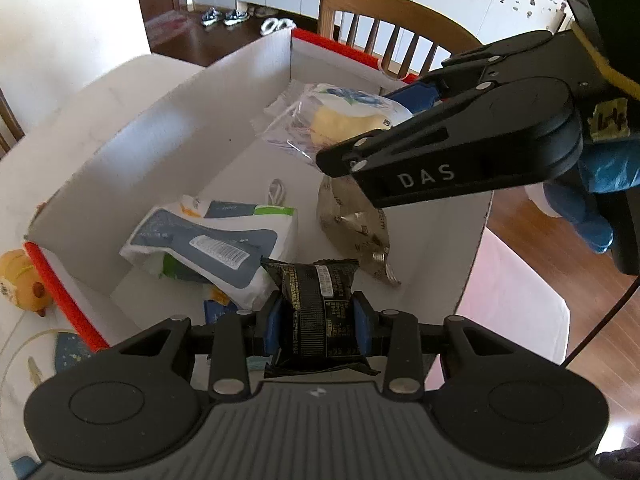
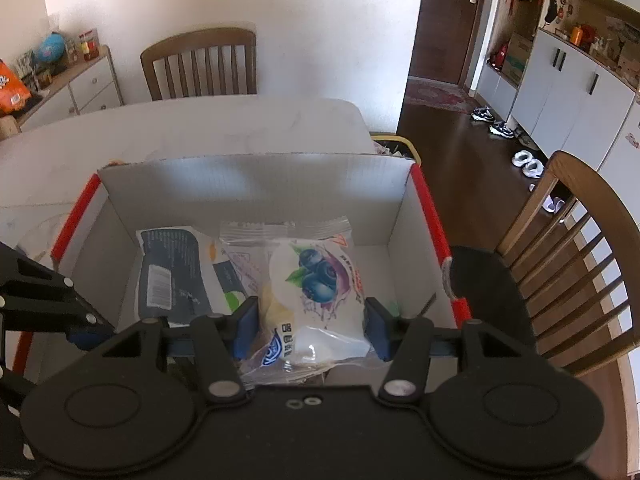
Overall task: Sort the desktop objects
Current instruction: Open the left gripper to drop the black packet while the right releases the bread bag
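A white cardboard box (image 1: 168, 128) with red edges stands on the table; it also shows in the right wrist view (image 2: 256, 188). My left gripper (image 1: 318, 322) is shut on a black snack packet (image 1: 320, 304) over the box's near end. My right gripper (image 2: 306, 322) is shut on a clear blueberry pastry packet (image 2: 312, 280) above the box; that packet also shows in the left wrist view (image 1: 340, 116). Inside the box lie a white and blue tissue pack (image 1: 208, 240) and a tan foil pouch (image 1: 356, 224).
A yellow plush toy (image 1: 20, 280) lies on the table left of the box. Wooden chairs (image 2: 576, 264) stand at the table's sides and far end (image 2: 200, 64). The white table (image 2: 200, 128) extends beyond the box. A pink cloth (image 1: 516, 292) covers the table's right part.
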Demonstrator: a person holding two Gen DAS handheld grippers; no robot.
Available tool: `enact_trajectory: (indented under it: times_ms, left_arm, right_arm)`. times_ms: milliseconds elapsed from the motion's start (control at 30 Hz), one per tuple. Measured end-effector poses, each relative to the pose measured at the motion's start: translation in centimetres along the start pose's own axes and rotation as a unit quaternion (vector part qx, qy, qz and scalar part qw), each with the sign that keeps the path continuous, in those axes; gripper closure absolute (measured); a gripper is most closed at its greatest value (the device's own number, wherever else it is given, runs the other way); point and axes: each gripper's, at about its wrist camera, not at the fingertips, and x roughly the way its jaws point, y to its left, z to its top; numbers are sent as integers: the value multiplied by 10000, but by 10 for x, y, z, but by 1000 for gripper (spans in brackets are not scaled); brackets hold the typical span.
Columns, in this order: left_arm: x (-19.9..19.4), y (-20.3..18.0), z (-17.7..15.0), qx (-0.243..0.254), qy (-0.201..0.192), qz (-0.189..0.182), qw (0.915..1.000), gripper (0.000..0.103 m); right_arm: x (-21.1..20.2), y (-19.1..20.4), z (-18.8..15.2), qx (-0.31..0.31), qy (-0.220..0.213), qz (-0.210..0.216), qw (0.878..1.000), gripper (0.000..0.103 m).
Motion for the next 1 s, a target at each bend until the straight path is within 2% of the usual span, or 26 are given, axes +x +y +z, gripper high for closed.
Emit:
enact_trajectory:
  times_ms: [167, 300, 1000]
  left_arm:
    - [4, 1, 8, 56, 158, -141, 9998, 68]
    - [8, 7, 12, -130, 163, -227, 9995, 68]
    - [25, 13, 21, -452, 498, -388, 9970, 67]
  right_arm:
    - [8, 1, 4, -111, 100, -13, 9999, 48]
    - [15, 0, 7, -108, 194, -29, 9997, 48]
    - [43, -6, 16, 9, 634, -208, 9978, 47]
